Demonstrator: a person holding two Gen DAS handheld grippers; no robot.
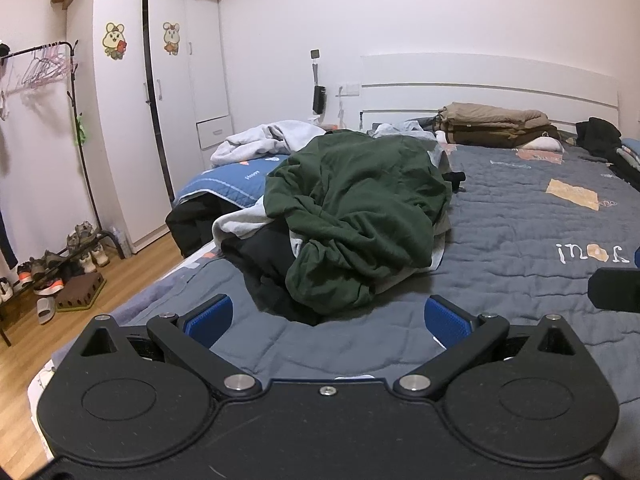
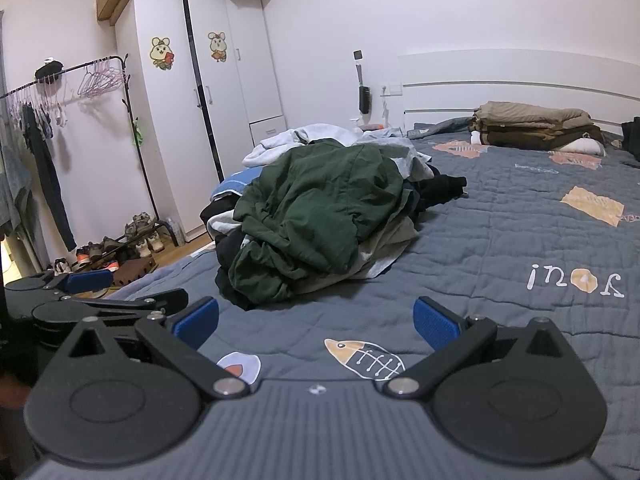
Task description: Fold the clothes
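A crumpled dark green garment (image 1: 360, 216) (image 2: 316, 208) tops a heap of unfolded clothes, black, grey and white, on the grey quilted bed (image 1: 520, 248) (image 2: 500, 240). My left gripper (image 1: 328, 316) stands open just short of the heap's near edge, blue pads wide apart, nothing between them. My right gripper (image 2: 316, 320) is open too, hovering over bare quilt to the right of the heap, nothing in it. The left gripper (image 2: 80, 284) also shows at the left edge of the right wrist view.
Folded brown and tan clothes (image 1: 496, 124) (image 2: 536, 124) are stacked by the white headboard. A black garment (image 1: 600, 136) lies at the far right. A white wardrobe (image 1: 152, 112), a clothes rack (image 2: 68, 92) and shoes (image 1: 52, 268) stand left of the bed.
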